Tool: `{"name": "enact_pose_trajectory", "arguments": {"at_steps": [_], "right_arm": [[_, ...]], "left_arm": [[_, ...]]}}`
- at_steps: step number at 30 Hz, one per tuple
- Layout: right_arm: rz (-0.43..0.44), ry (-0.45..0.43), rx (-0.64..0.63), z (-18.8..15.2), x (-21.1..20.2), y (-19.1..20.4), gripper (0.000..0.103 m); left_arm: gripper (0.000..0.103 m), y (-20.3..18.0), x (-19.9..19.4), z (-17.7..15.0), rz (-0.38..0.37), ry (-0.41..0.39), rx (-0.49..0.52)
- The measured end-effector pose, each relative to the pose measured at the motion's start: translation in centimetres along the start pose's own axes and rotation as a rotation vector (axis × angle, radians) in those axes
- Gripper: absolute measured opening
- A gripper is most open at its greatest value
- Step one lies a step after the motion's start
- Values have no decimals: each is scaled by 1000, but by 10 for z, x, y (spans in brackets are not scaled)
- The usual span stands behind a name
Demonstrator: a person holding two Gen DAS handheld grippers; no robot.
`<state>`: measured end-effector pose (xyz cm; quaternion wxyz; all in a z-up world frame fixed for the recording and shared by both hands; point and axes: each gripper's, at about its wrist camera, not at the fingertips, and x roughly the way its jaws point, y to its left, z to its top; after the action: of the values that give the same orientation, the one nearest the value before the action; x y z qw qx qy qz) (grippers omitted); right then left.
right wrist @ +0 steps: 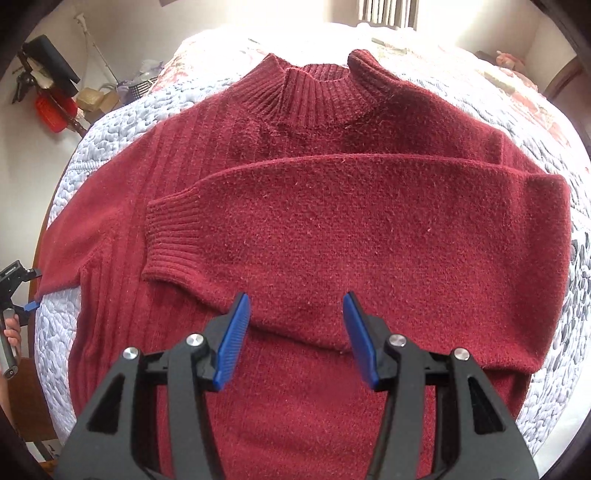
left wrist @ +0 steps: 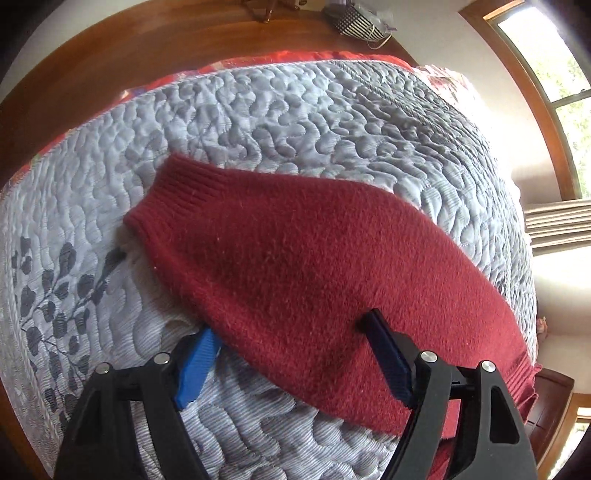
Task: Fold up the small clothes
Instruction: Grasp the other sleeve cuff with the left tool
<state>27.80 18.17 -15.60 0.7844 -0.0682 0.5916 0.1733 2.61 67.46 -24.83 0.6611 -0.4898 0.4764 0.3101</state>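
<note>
A dark red knit sweater (right wrist: 369,236) lies flat on a grey quilted bed cover (right wrist: 110,122), ribbed collar (right wrist: 317,88) at the far end. One sleeve is folded across the chest, and its cuff (right wrist: 166,236) points left. My right gripper (right wrist: 295,332) hovers open over the lower edge of that folded sleeve, holding nothing. The other sleeve (left wrist: 295,258) stretches out over the quilt, with its cuff (left wrist: 166,195) at the far left. My left gripper (left wrist: 291,354) is open at this sleeve's near edge, one finger on the knit and the other beside it. The left gripper (right wrist: 14,291) also shows at the far left, held in a hand.
The bed cover (left wrist: 295,122) ends at a wooden floor (left wrist: 110,55) with a striped basket (left wrist: 354,22). A window (left wrist: 546,55) is at the right. Some pale fabric (left wrist: 136,258) peeks from under the cuff. A red crate (right wrist: 51,110) and other clutter stand beyond the bed's left side.
</note>
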Motion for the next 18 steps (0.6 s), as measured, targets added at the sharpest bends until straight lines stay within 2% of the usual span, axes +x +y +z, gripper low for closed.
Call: {"name": "enact_pose_trajectory", "arguments": {"at_steps": [2, 4, 5, 8, 10, 11, 14, 18], "right_arm": [[1, 0, 2, 2, 3, 0, 52], [-2, 3, 1, 3, 6, 0, 52], [-3, 4, 0, 4, 7, 0, 52], [4, 4, -5, 4, 9, 0, 52], [6, 3, -9, 3, 8, -2, 52], [5, 2, -9, 2, 7, -4, 52], [7, -7, -8, -1, 2, -10, 52], [6, -23, -2, -6, -8, -21, 53]], "left_arm": [[77, 4, 1, 4, -9, -17, -26], [65, 6, 2, 7, -7, -37, -43], [62, 7, 2, 9, -10, -46, -46], [43, 10, -3, 10, -26, -81, -69], [24, 13, -9, 11, -58, -115, -90], [20, 12, -13, 11, -80, -132, -98], [16, -1, -28, 6, -111, -193, -73], [15, -43, -58, -10, -158, -292, 42]]}}
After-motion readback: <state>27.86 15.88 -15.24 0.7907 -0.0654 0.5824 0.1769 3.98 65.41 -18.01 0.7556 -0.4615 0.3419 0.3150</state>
